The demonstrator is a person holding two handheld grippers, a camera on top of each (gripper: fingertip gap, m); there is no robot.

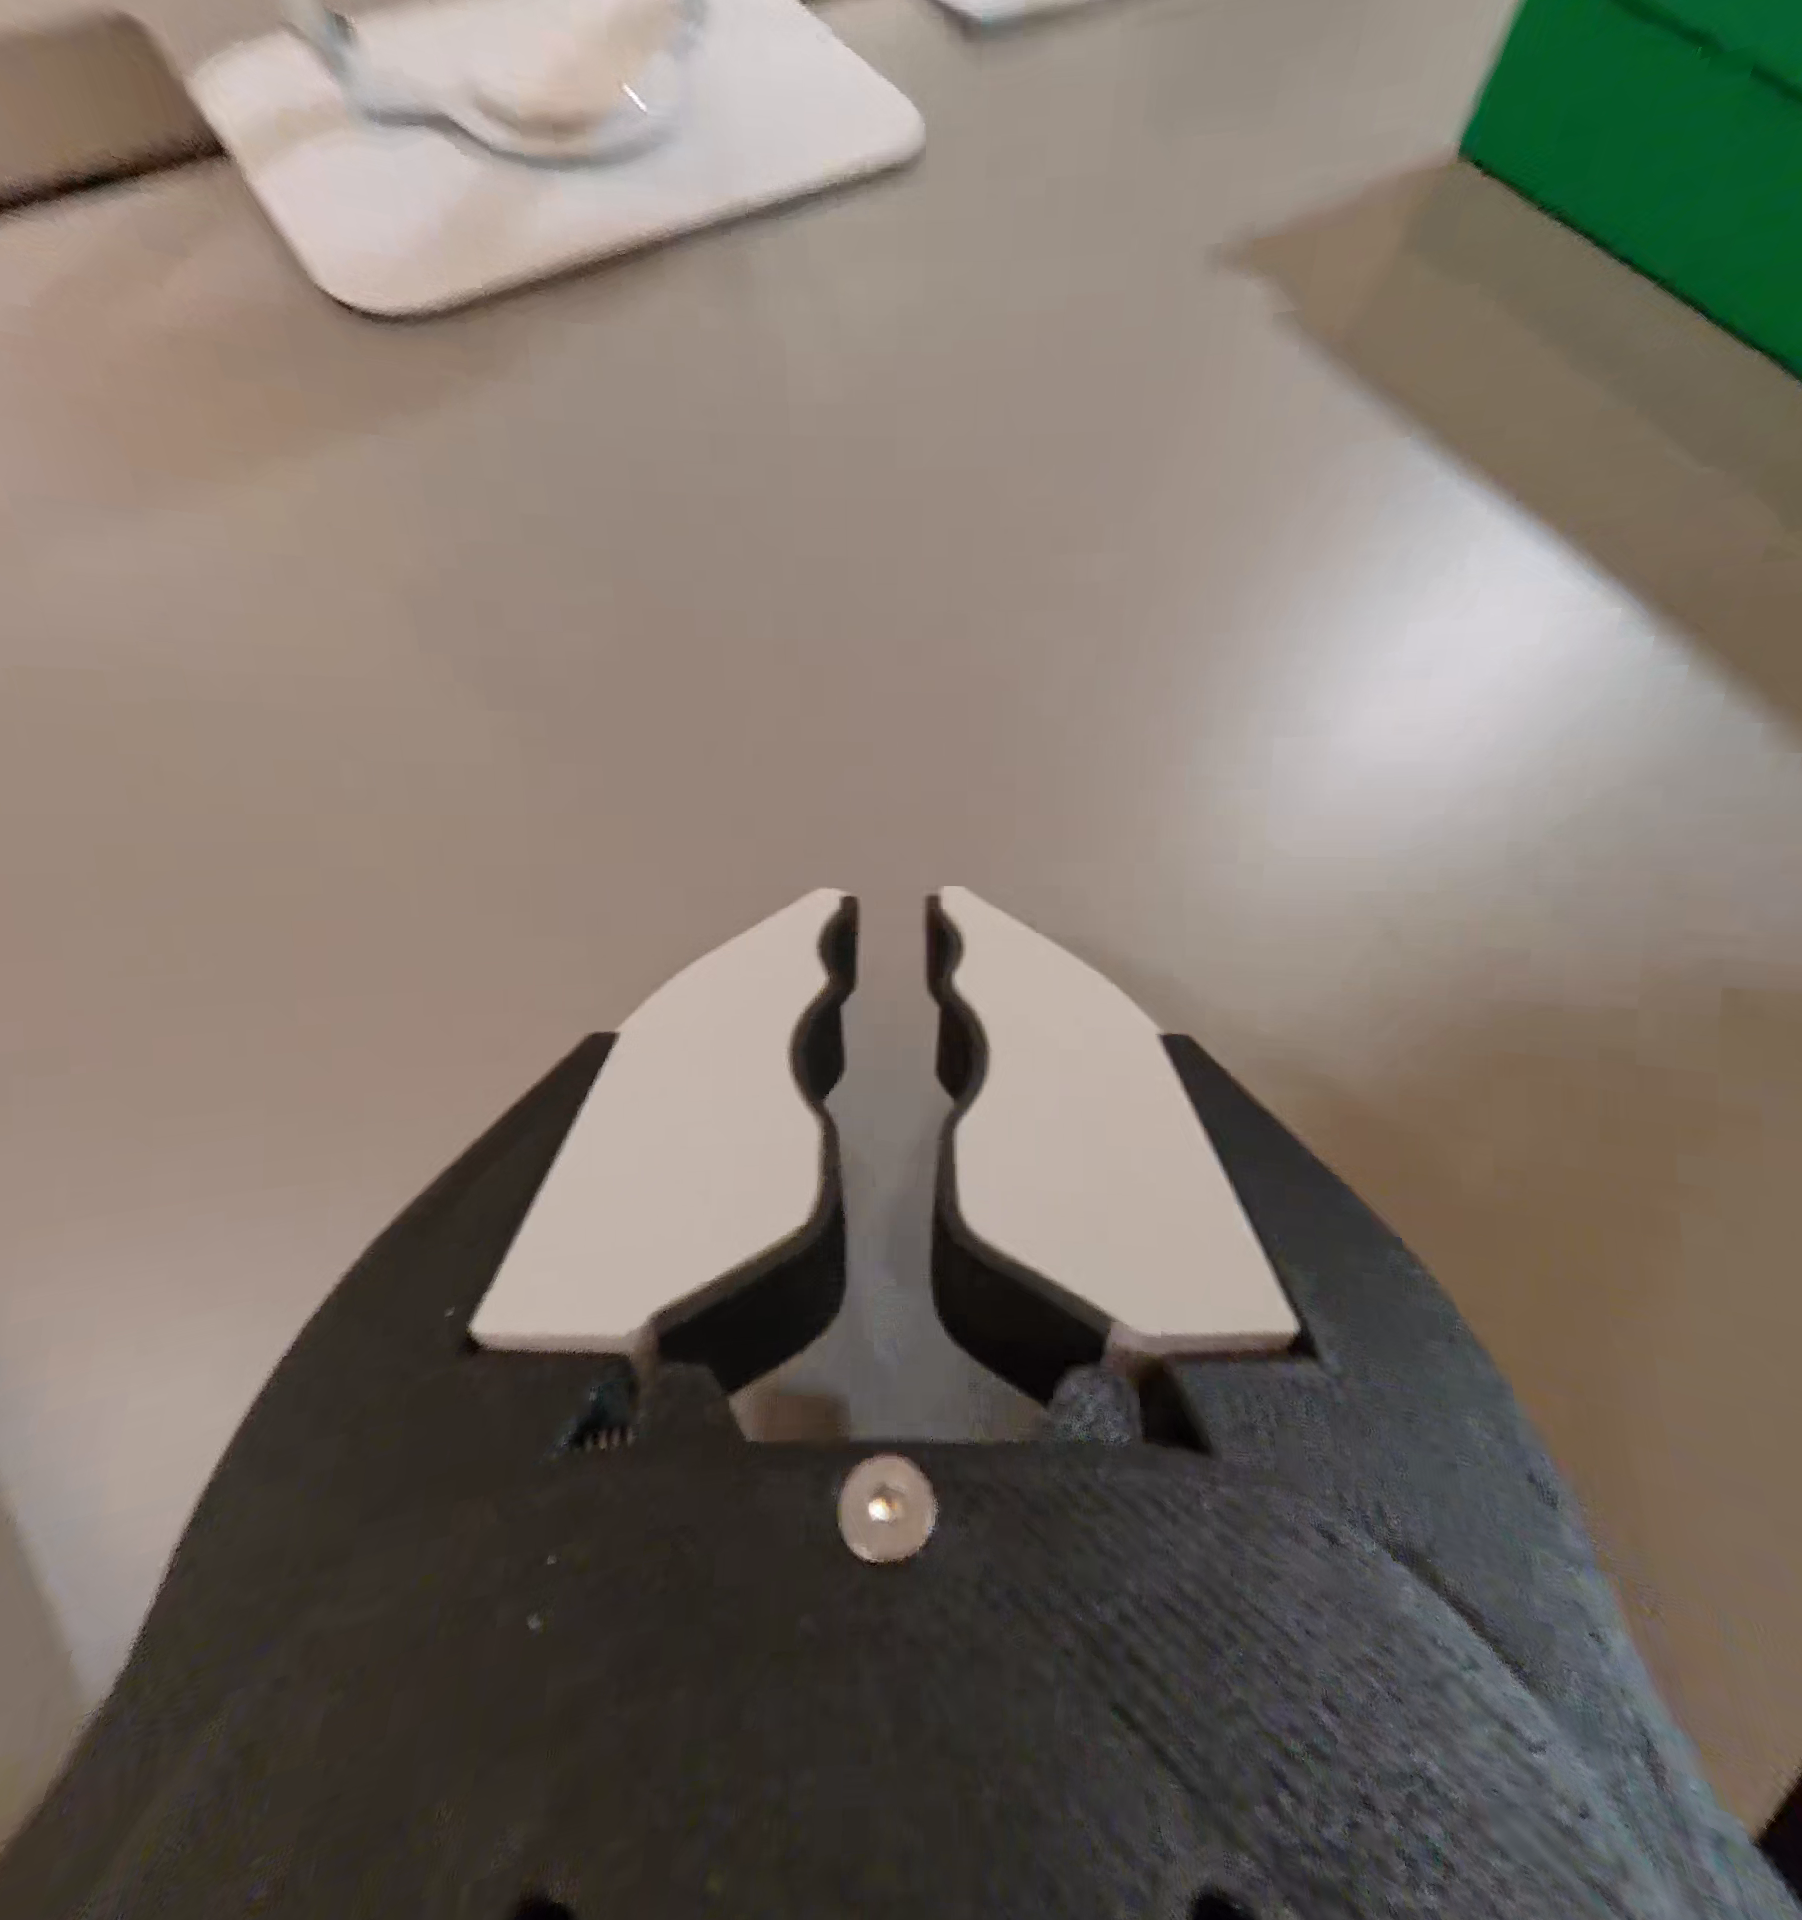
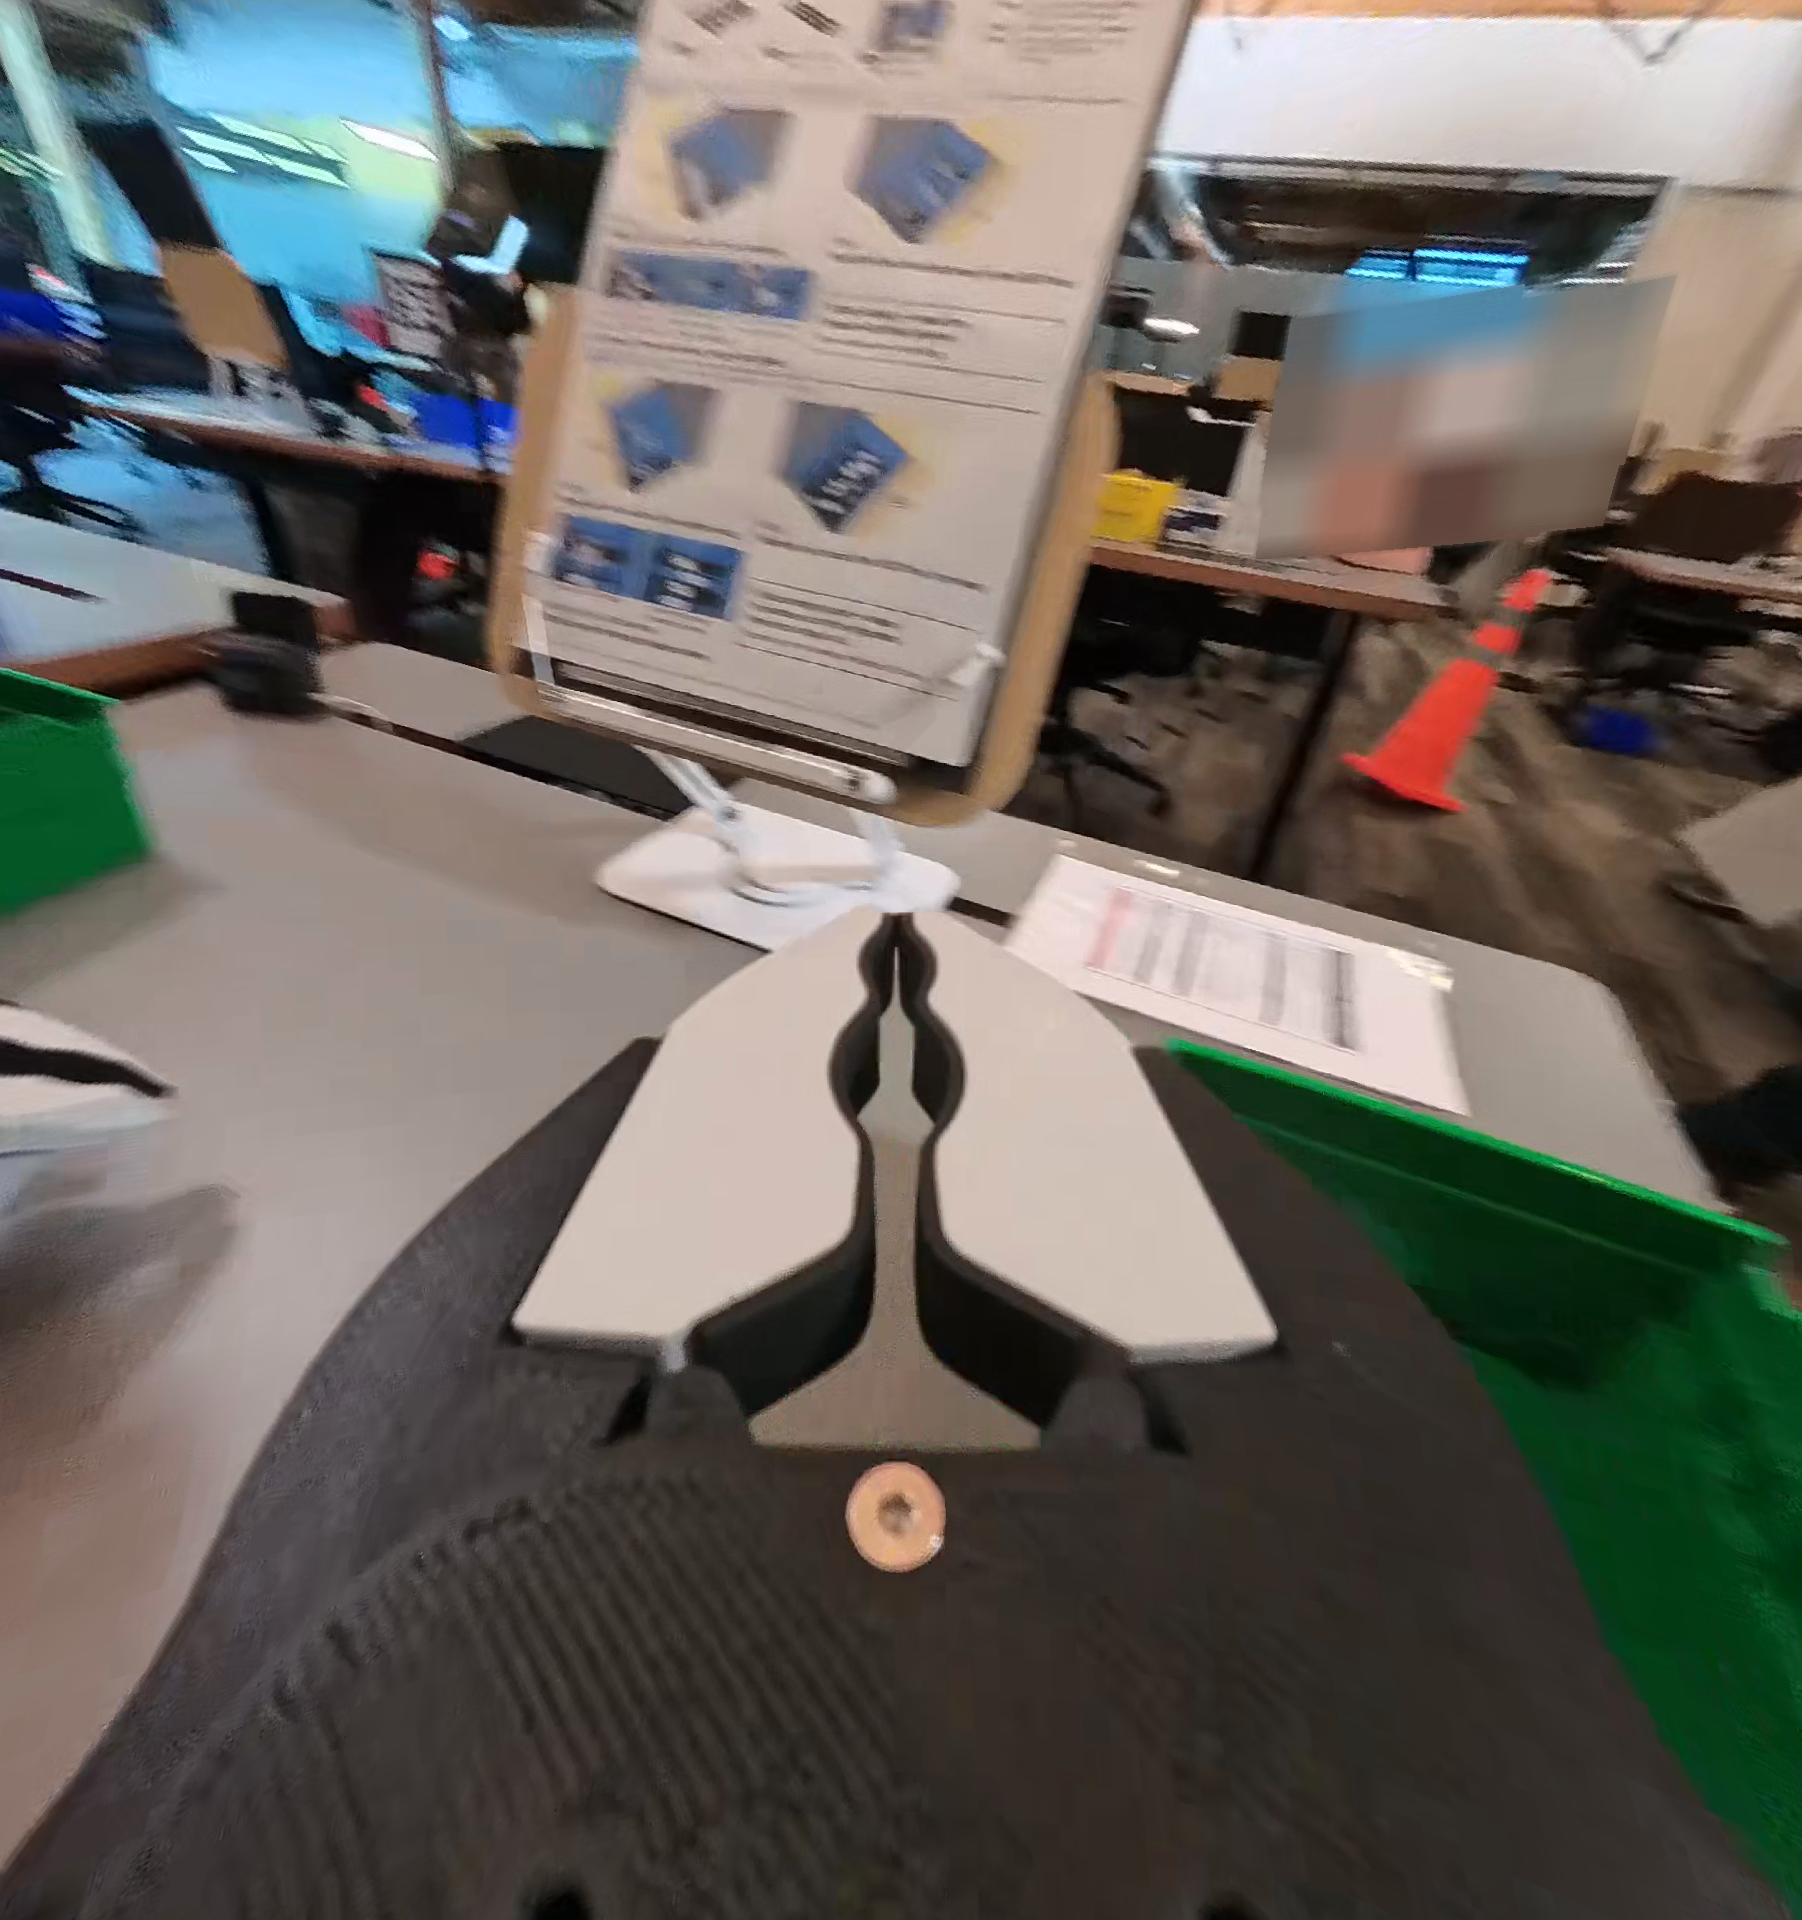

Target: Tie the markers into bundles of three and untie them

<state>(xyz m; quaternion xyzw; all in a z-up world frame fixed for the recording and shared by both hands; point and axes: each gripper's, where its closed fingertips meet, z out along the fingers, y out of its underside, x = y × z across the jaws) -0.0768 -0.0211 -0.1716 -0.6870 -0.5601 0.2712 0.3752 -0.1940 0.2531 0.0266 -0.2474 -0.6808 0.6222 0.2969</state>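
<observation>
left hand-held gripper (image 1: 891, 914) empty – over table (image 1: 668, 623) | right hand-held gripper (image 2: 895, 935) closed

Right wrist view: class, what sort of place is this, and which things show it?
Probably an open workshop or lab. Long work tables with clutter stand behind, an orange traffic cone sits on the floor, and a picture instruction board stands on the near grey table.

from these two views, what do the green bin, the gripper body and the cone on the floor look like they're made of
Green bin: looks like rigid plastic, smooth with a slight sheen and thin straight walls.
Right gripper: the black body is probably 3D-printed plastic, going by its fine ridged layer lines; the pale finger plates look smooth and matte, material unclear.
Cone: orange, likely flexible plastic or rubber, but it is too blurred to be sure.
</observation>
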